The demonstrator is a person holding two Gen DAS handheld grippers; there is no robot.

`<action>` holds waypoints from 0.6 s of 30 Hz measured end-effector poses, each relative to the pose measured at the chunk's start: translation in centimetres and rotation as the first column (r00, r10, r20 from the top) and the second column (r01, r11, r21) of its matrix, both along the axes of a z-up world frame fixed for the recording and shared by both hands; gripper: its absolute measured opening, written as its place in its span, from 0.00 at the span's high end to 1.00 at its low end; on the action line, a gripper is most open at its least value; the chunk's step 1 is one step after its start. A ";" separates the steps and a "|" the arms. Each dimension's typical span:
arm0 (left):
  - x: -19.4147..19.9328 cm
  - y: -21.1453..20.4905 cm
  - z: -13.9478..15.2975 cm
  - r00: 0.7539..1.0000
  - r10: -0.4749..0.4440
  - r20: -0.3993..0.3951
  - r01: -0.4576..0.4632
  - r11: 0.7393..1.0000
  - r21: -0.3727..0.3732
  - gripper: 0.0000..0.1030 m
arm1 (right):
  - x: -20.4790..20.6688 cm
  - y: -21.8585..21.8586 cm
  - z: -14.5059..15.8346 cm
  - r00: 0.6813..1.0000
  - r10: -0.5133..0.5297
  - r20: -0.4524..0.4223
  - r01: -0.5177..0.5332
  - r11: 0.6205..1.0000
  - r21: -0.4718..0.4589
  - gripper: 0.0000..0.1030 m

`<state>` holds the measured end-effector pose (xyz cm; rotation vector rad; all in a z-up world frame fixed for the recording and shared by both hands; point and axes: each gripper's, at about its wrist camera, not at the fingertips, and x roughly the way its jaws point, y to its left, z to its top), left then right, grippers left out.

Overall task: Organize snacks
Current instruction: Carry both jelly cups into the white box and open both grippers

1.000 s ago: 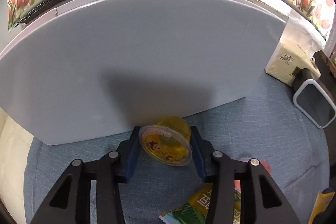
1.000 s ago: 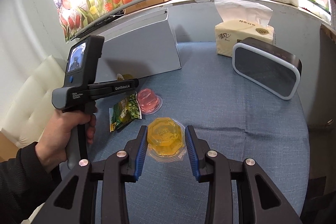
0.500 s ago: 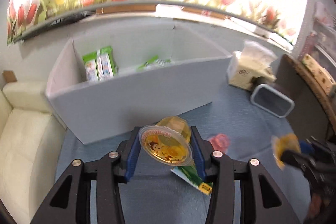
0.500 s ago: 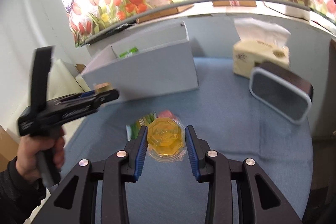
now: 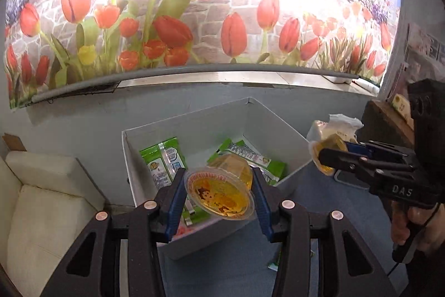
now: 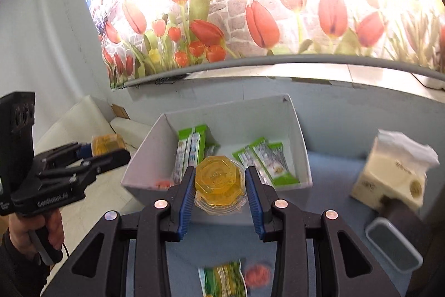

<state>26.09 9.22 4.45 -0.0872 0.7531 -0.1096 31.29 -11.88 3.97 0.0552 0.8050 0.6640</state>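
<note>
My left gripper (image 5: 219,192) is shut on a yellow jelly cup (image 5: 222,192), lid toward the camera, held above the near wall of the open grey box (image 5: 281,127). My right gripper (image 6: 219,185) is shut on a second yellow jelly cup (image 6: 219,183), bottom up, above the box's near wall (image 6: 139,183). The box holds several green snack packets (image 6: 192,149). Each gripper shows in the other's view, the right one (image 5: 331,157) beside the box, the left one (image 6: 108,146) left of it.
On the blue tablecloth below lie a green snack packet (image 6: 222,280) and a red jelly cup (image 6: 257,274). A tissue box (image 6: 395,174) and a dark container with a white rim (image 6: 395,247) stand to the right. A cream sofa (image 5: 41,202) is at the left.
Both grippers have risen with their jelly cups from the tabletop and moved forward to above the box, so its inside now shows.
</note>
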 end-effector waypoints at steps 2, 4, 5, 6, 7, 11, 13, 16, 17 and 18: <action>1.3 1.0 -0.4 1.000 0.012 -0.006 -0.012 1.000 0.003 0.52 | 1.7 1.3 -0.2 1.000 0.009 -0.020 -0.009 1.000 0.000 0.62; 2.4 1.9 -1.0 0.999 0.024 -0.021 -0.024 1.000 -0.006 0.52 | 3.4 2.5 -0.7 0.999 0.007 -0.043 -0.008 1.000 -0.018 0.62; 2.8 2.2 -1.3 0.999 0.027 -0.024 -0.027 1.000 -0.004 0.52 | 3.9 2.9 -0.9 0.999 0.007 -0.051 -0.008 1.000 -0.020 0.62; 3.3 2.4 -1.7 0.999 0.026 -0.031 -0.027 1.000 -0.005 0.52 | 4.4 3.3 -1.1 0.998 0.012 -0.062 -0.013 1.000 -0.015 0.62; 3.5 2.6 -2.0 0.999 0.029 -0.036 -0.029 1.000 -0.003 0.52 | 5.0 3.9 -1.3 0.997 0.018 -0.072 -0.020 1.000 -0.017 0.62; 4.7 3.2 -3.2 0.996 0.066 -0.060 -0.065 0.998 0.020 0.16 | 6.6 5.4 -2.2 0.995 -0.016 -0.098 0.008 0.996 -0.084 0.53; 4.7 4.0 -3.5 0.994 0.091 -0.055 -0.092 0.996 -0.008 0.00 | 7.0 5.3 -2.2 0.996 -0.056 -0.070 0.047 0.992 -0.115 0.05; 4.6 4.6 -3.6 0.993 0.097 -0.062 -0.098 0.995 -0.015 0.00 | 7.4 4.6 -1.9 0.994 -0.086 -0.067 0.078 0.991 -0.107 0.05; 4.4 4.7 -3.5 0.994 0.095 -0.055 -0.096 0.995 -0.001 0.00 | 7.4 4.4 -1.9 0.993 -0.092 -0.078 0.084 0.991 -0.100 0.05; 4.3 4.7 -3.5 0.995 0.090 -0.053 -0.090 0.996 0.003 0.00 | 7.3 4.2 -1.7 0.992 -0.096 -0.077 0.088 0.991 -0.099 0.05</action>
